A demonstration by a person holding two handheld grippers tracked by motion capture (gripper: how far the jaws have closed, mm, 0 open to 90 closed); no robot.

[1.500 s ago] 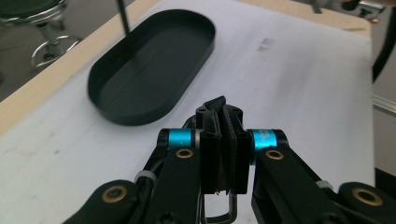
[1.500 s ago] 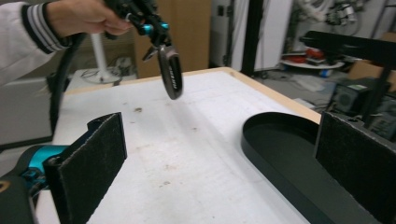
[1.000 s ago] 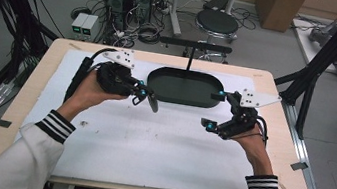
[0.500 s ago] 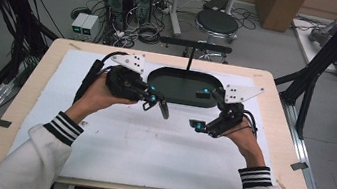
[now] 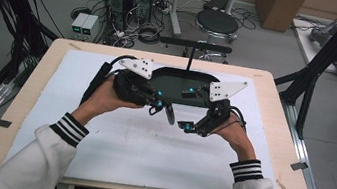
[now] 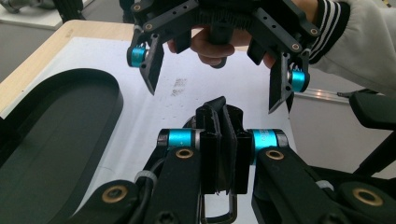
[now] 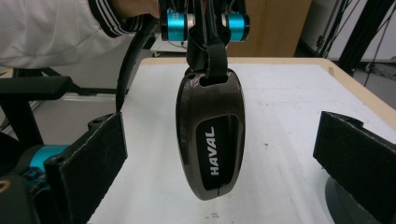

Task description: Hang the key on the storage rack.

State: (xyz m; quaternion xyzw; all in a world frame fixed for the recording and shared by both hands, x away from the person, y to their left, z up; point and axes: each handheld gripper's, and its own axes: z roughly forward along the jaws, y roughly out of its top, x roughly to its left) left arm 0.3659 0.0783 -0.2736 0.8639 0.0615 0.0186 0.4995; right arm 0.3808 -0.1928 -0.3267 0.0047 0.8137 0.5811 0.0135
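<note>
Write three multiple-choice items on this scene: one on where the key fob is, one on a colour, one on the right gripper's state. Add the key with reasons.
1. Where is the glossy dark key fob lettered HAVAL?
A. Lying in the tray
B. Hanging by its strap from the left gripper
C. Flat on the white mat

2. What colour is the oval tray at the far side of the table?
A. Black
B. Red
C. Yellow

3. How does the right gripper stand?
A. Shut on the fob
B. Shut on the tray's rim
C. Open, holding nothing

Key: 1 B, the right gripper view shows the fob dangling from shut jaws above the white mat. 2 A, the high view shows it black. 3 C, its pads stand wide apart on either side of the fob.
</note>
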